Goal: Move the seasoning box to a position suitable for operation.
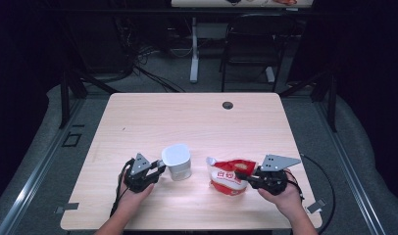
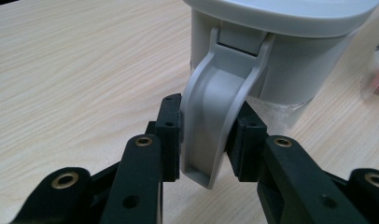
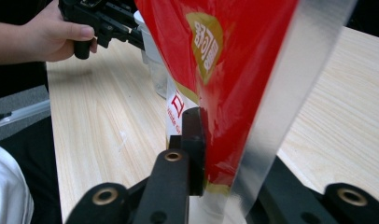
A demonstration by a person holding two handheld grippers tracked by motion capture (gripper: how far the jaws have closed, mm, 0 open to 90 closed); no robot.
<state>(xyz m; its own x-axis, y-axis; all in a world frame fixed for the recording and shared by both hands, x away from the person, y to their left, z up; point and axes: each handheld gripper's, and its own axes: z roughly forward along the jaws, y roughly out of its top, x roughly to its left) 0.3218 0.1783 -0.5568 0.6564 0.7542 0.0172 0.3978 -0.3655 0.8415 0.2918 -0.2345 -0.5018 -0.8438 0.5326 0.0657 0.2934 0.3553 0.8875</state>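
Nearest the person, the right gripper pinches the seam edge of a red-and-white pouch lying on the table; its jaws are clamped on the film, which looks soft, slick and light, so I judge a hold on the flat sealed border safest, with the right hand low and angled inward. Slightly farther in, the left gripper has its jaws closed on the curved handle of a grey lidded jug, a rigid grip point on a stiff container, left hand level.
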